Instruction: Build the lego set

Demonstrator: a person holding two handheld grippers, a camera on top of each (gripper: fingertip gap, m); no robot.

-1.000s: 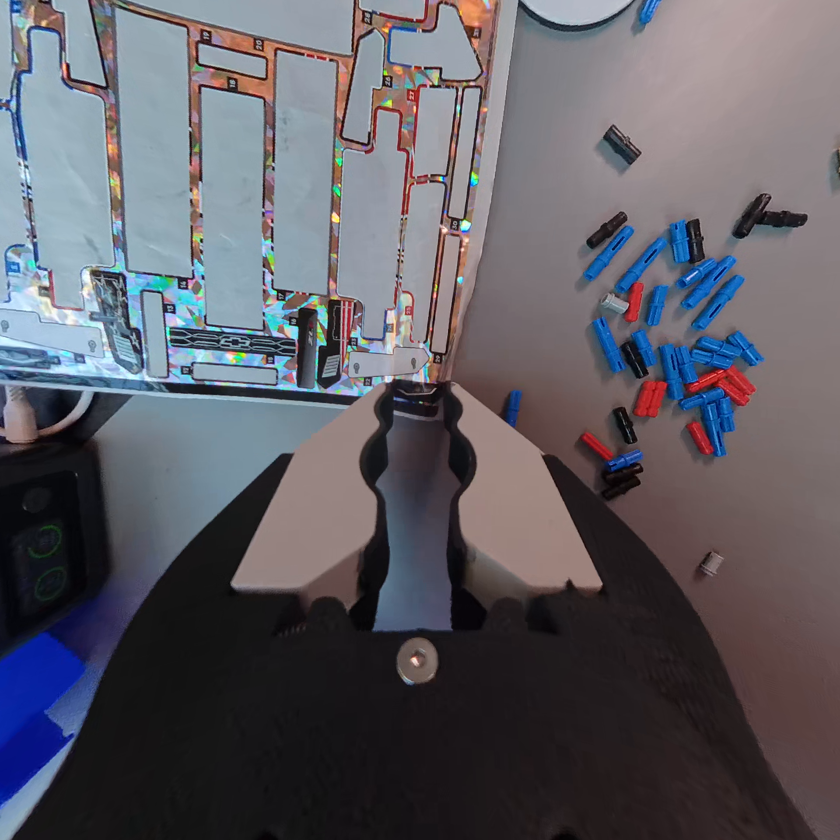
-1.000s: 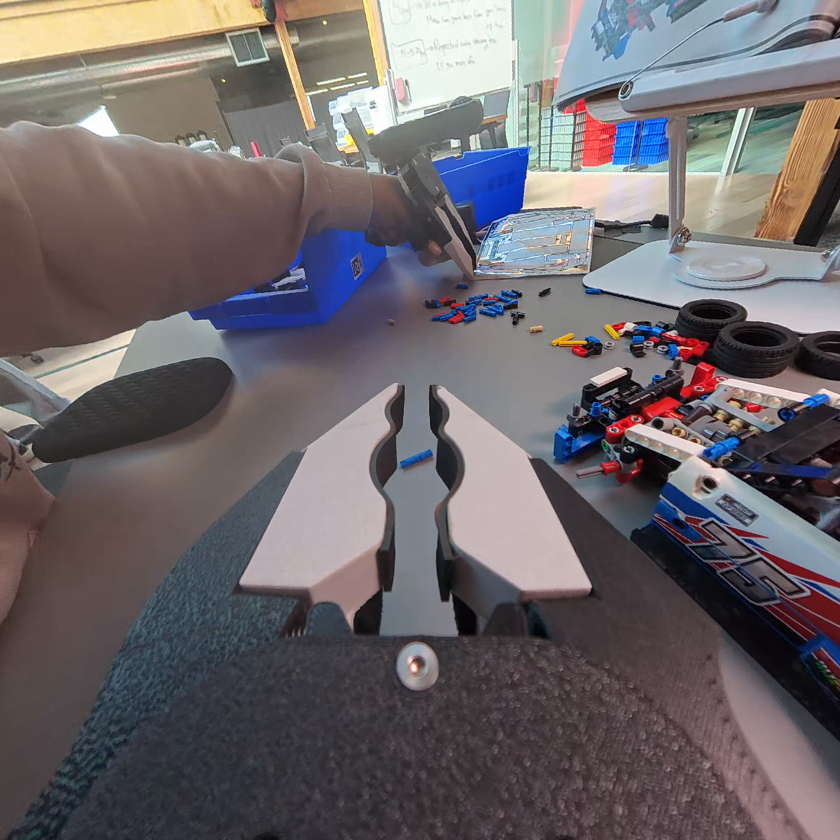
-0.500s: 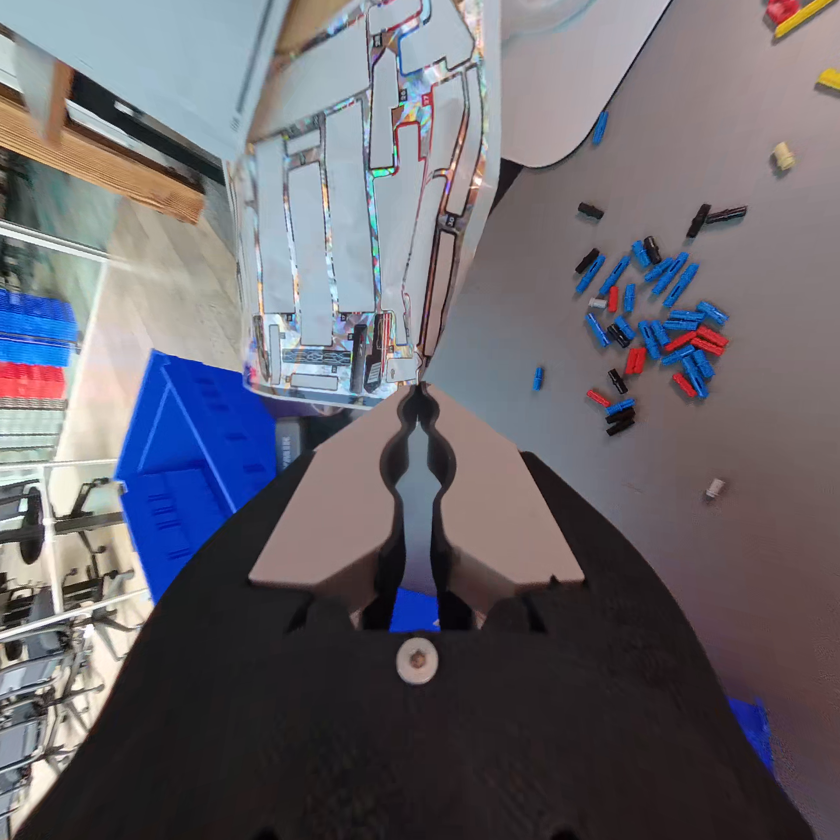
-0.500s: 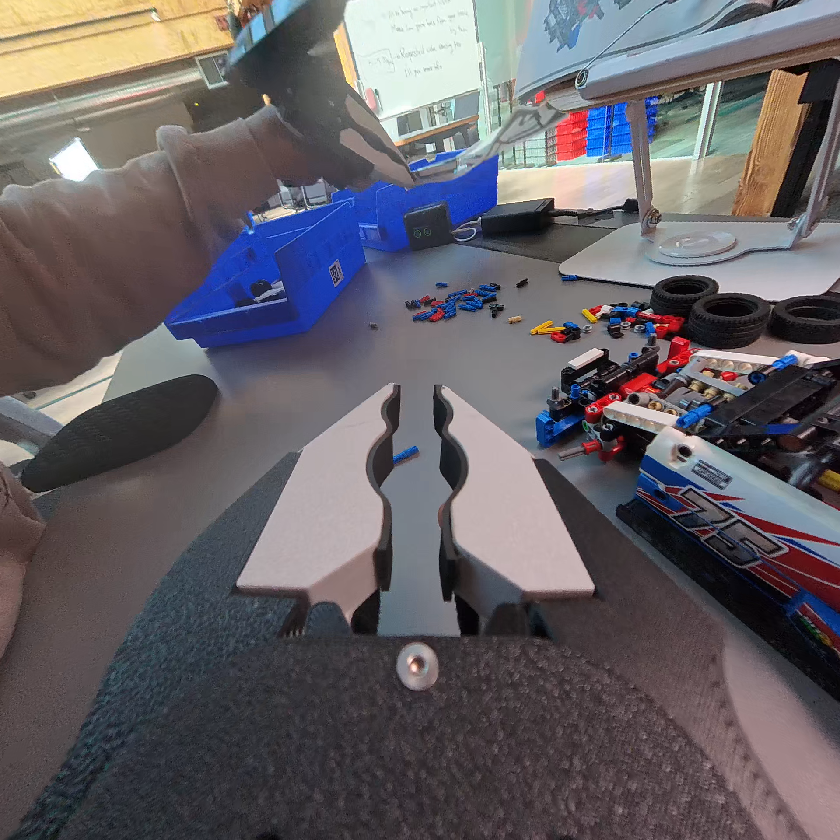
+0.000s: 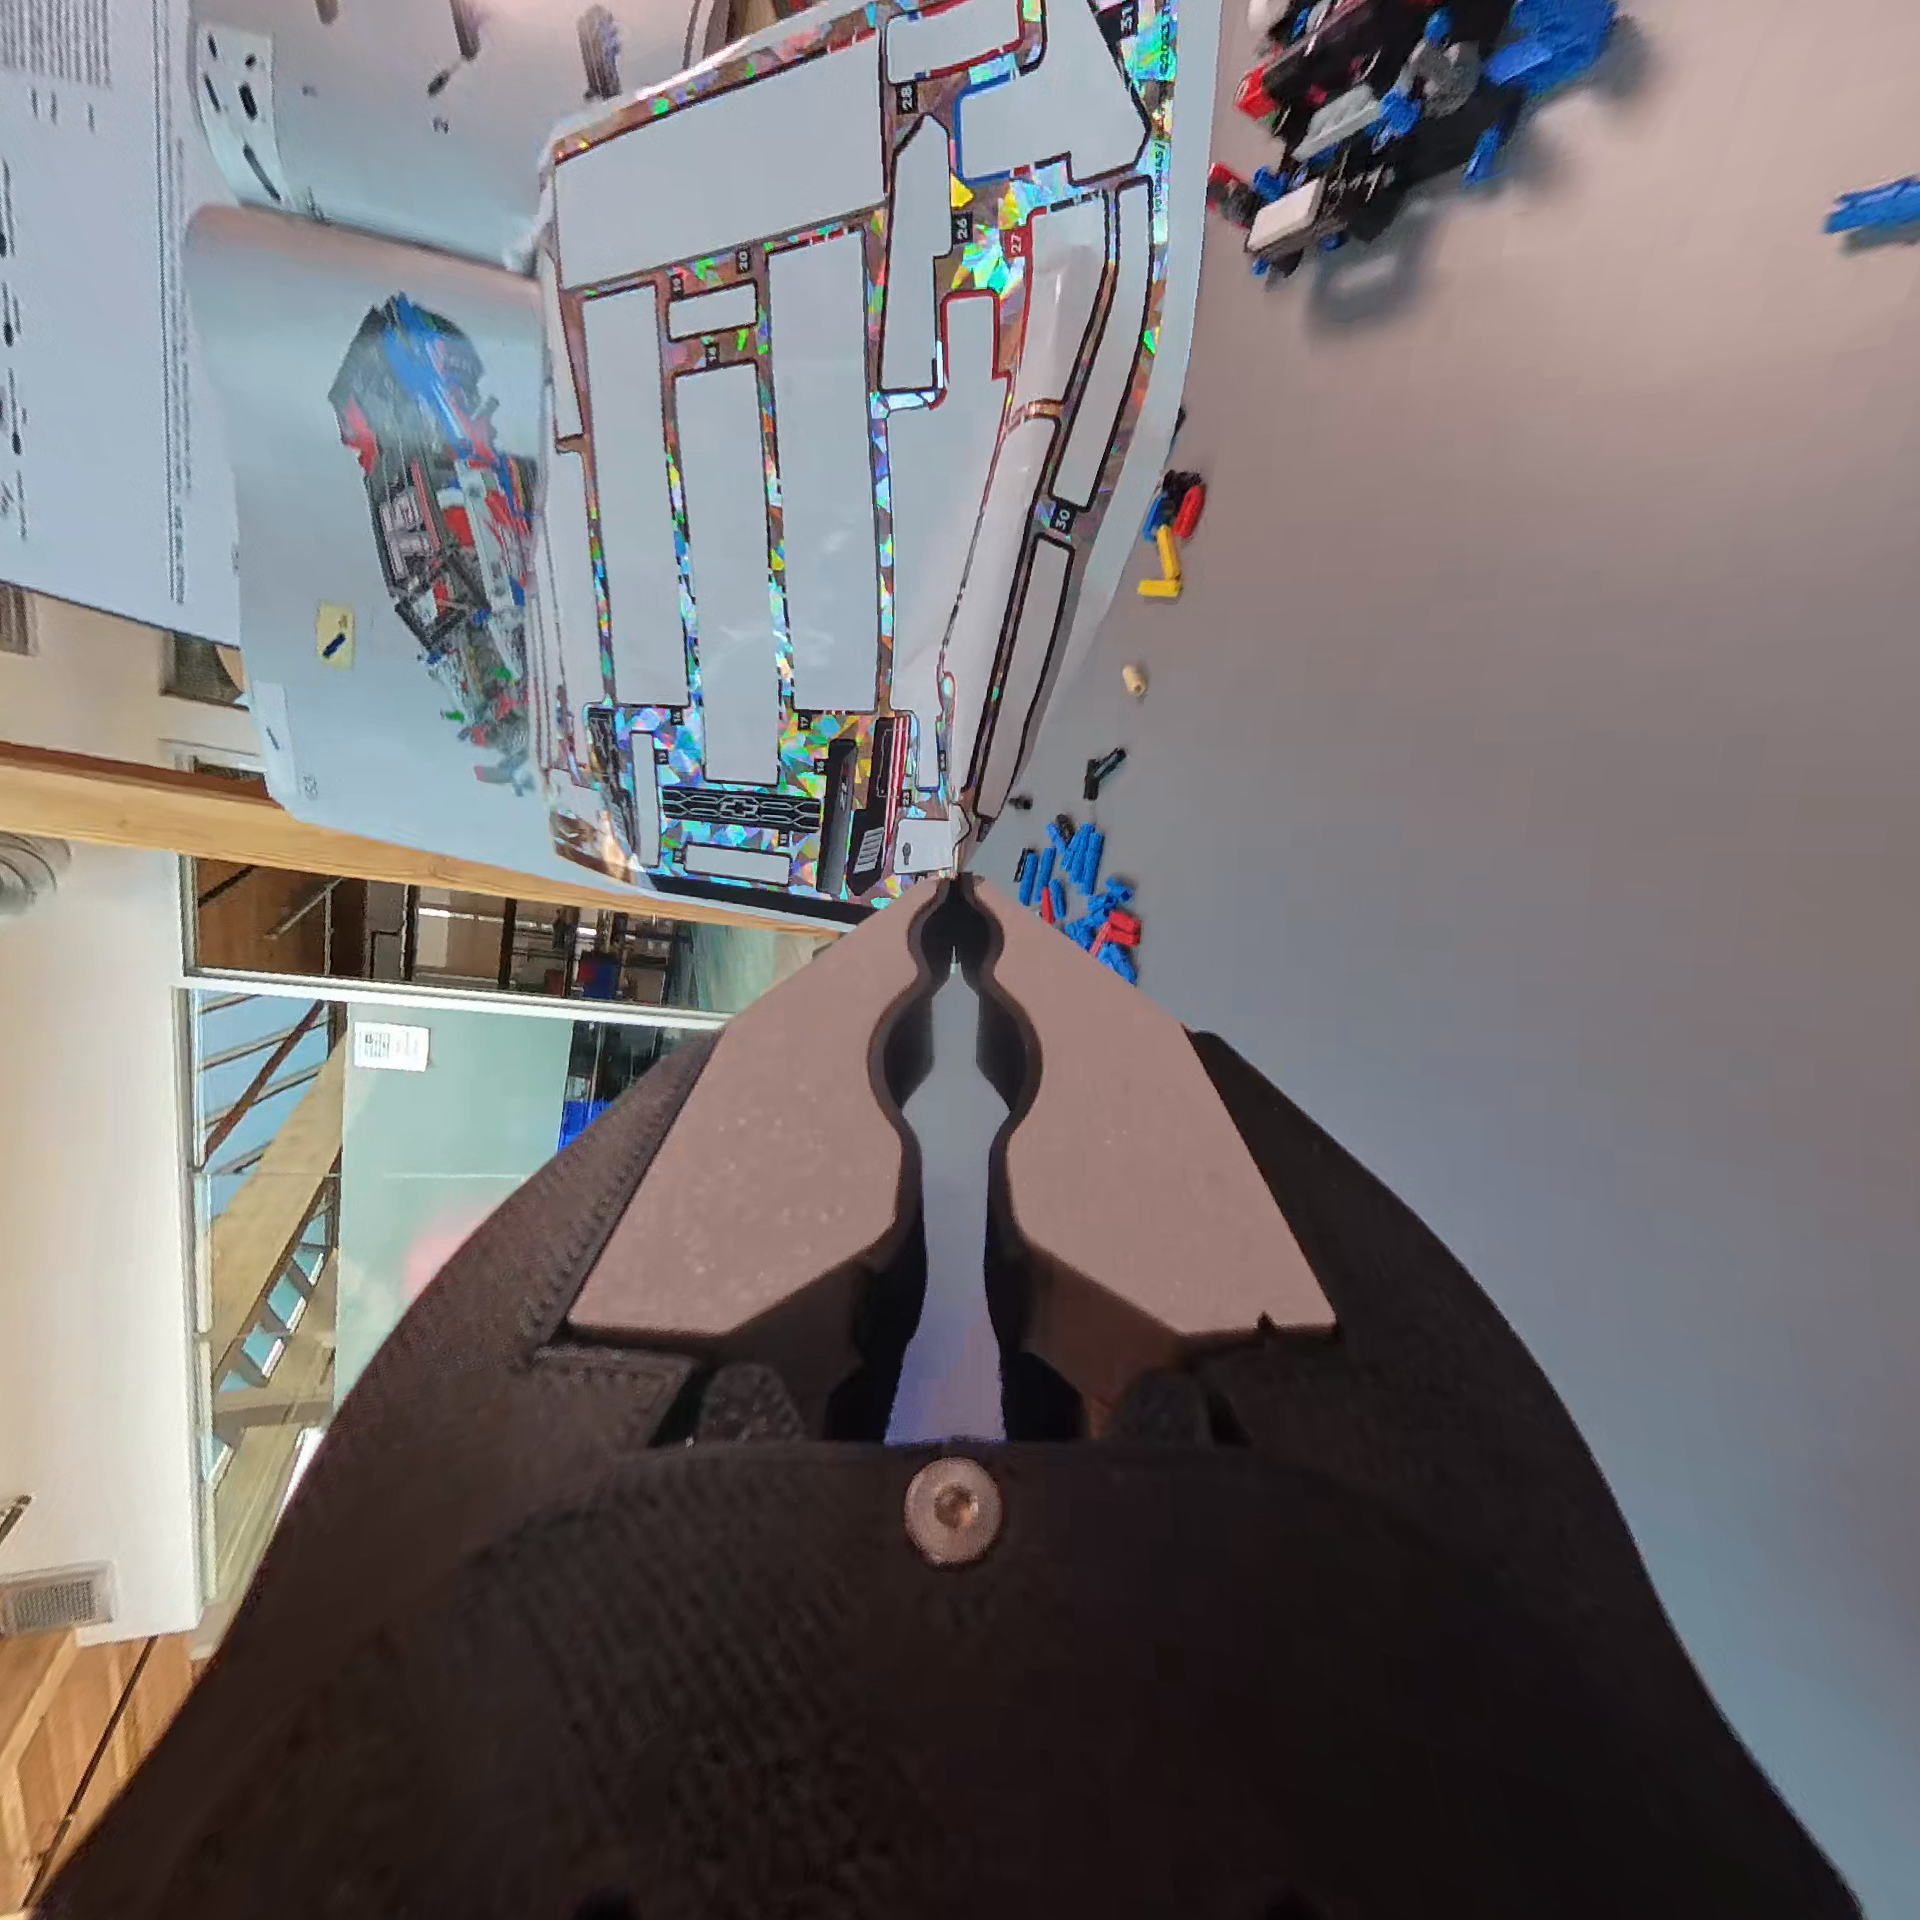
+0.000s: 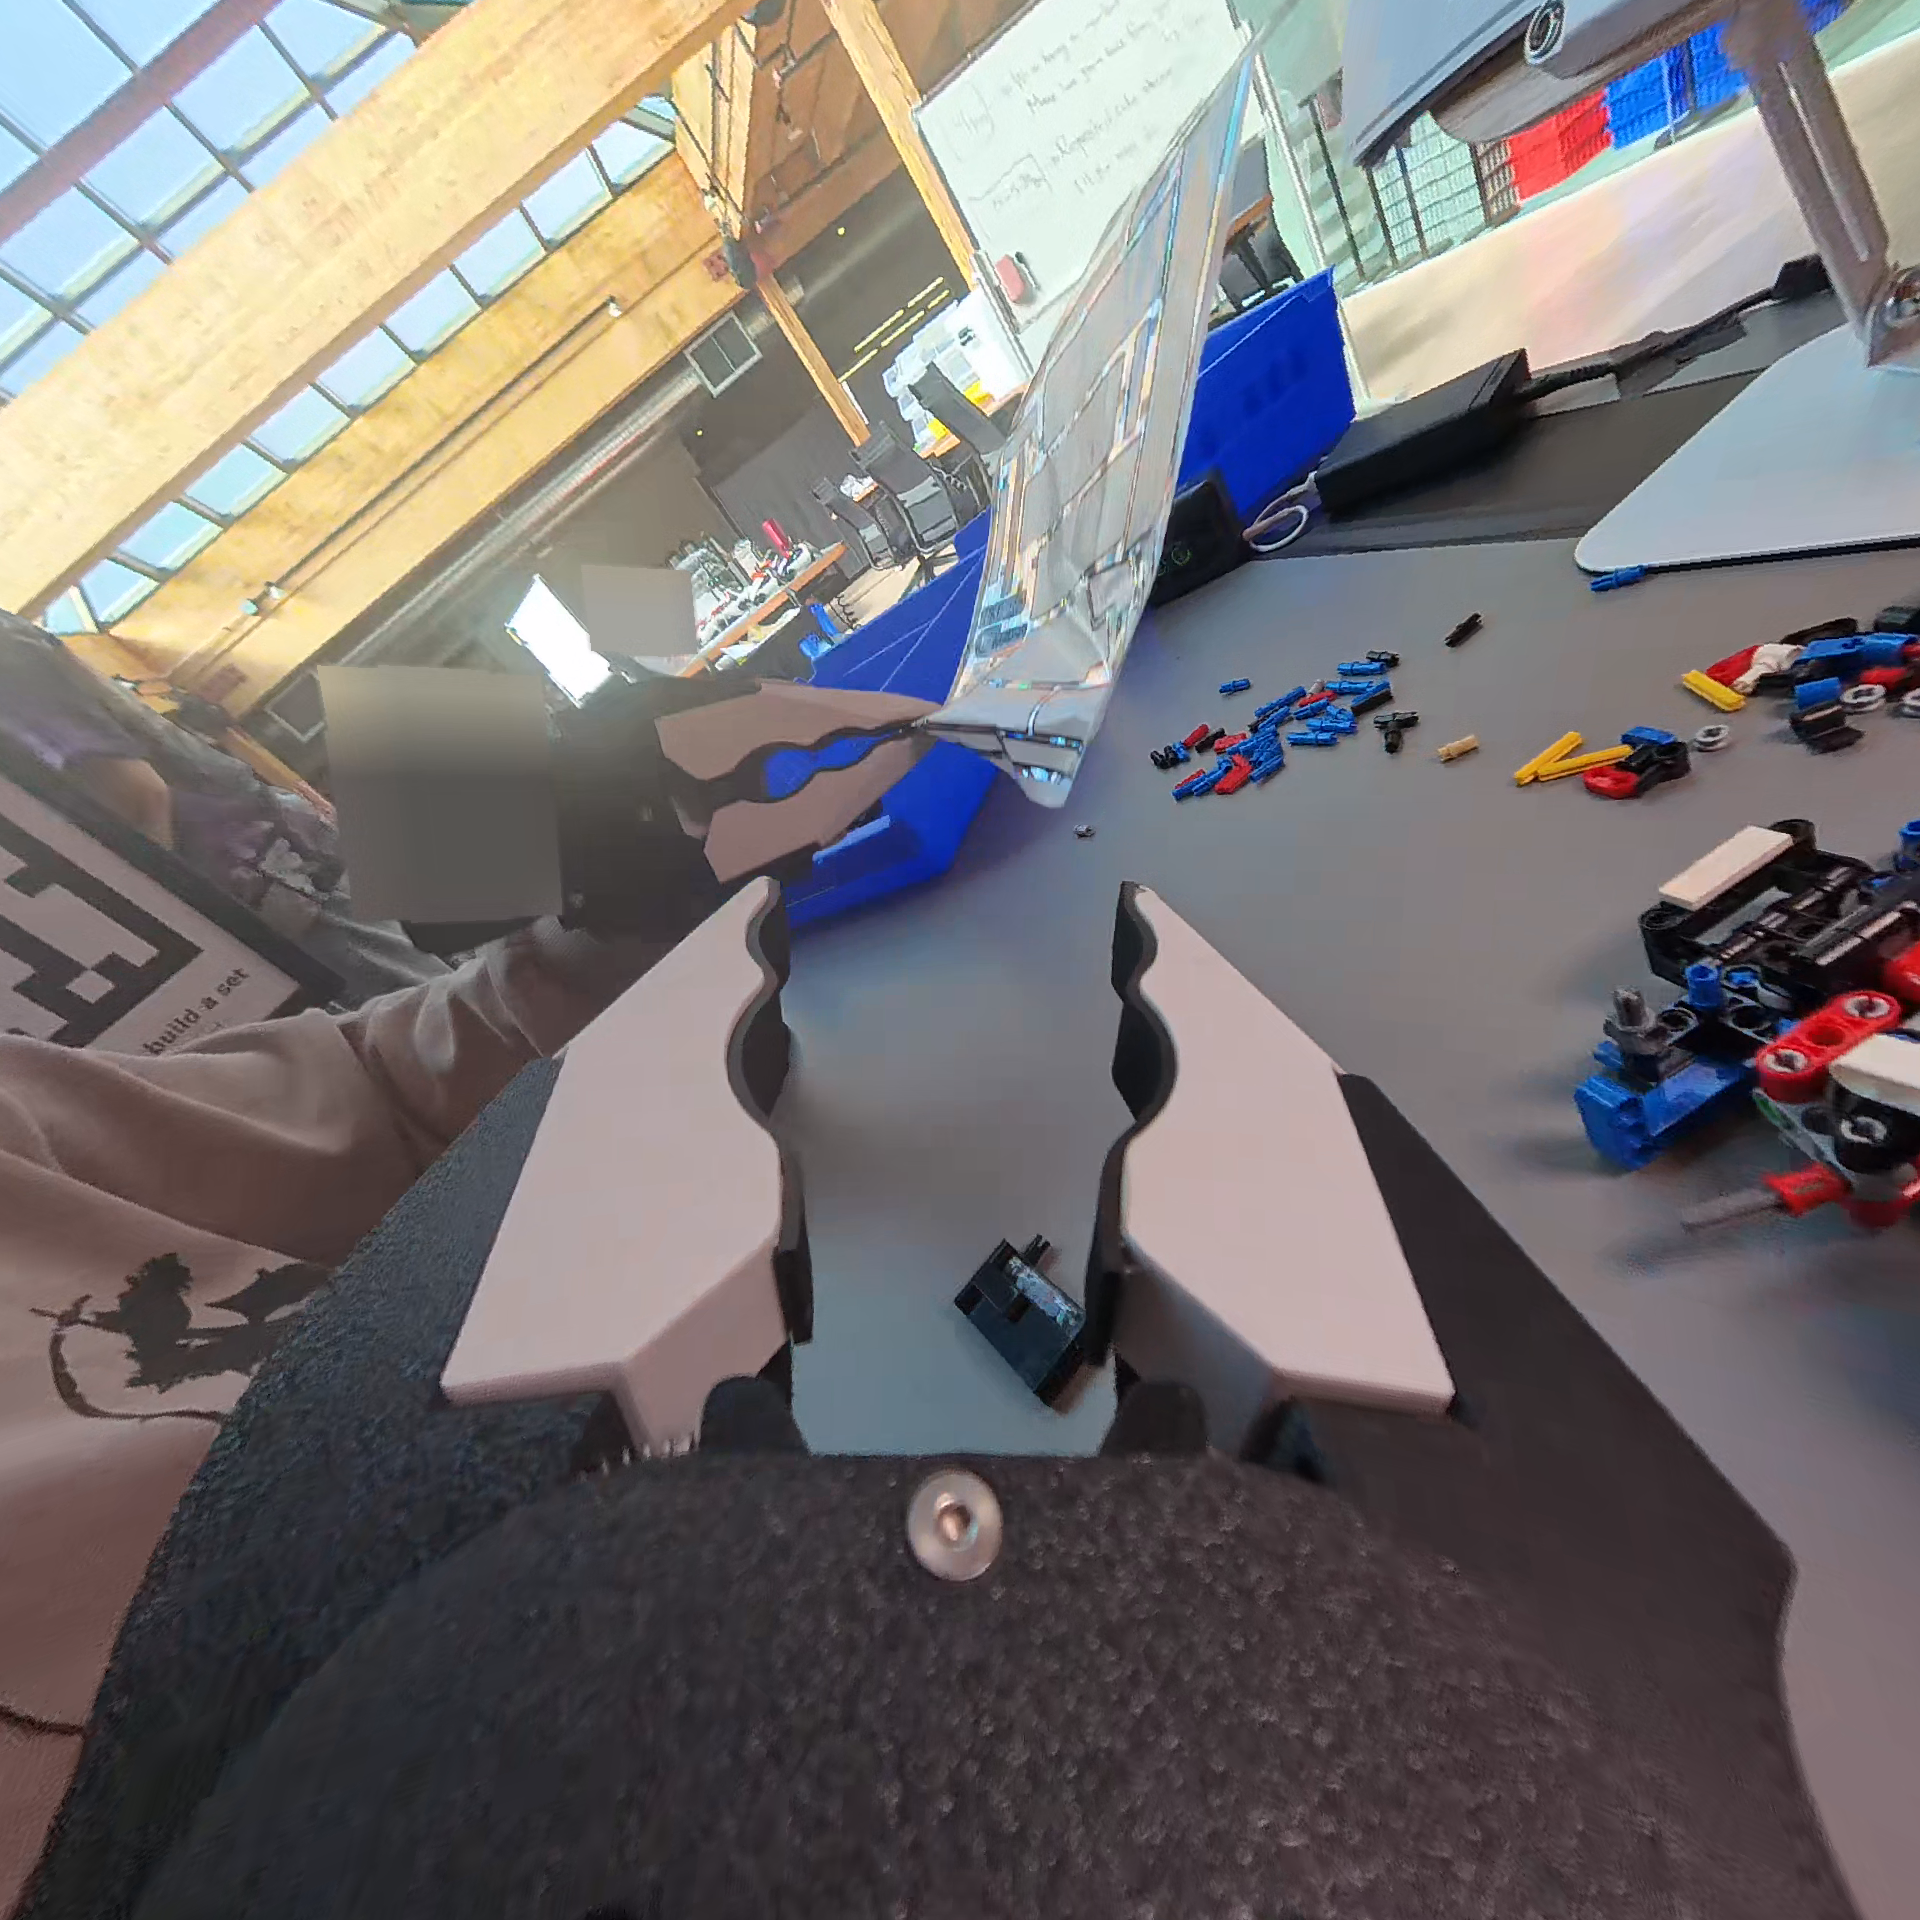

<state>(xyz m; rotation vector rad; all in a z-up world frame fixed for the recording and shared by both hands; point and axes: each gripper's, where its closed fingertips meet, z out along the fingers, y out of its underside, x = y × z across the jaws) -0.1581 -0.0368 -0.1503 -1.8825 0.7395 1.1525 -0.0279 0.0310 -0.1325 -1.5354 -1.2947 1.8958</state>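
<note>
Right gripper (image 6: 948,904): jaws wide apart, empty, above a small black piece (image 6: 1023,1321) on the grey counter (image 6: 1351,862).
Left gripper (image 5: 958,885): jaws pinched on a corner of the holographic sticker sheet (image 5: 831,468), held clear of the counter; most stickers already peeled.
Partly built car chassis (image 6: 1787,1029): near right, unfinished.
Loose blue, red and black pins (image 6: 1278,722): farther back, unused.
Instruction booklet (image 5: 384,499): open behind the sheet.

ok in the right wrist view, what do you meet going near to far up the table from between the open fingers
small black piece between the right hand-held gripper fingers → tiny dark bit on the bare table → pile of blue, red and black pins → lone black pin → blue pin by the stand base
</note>
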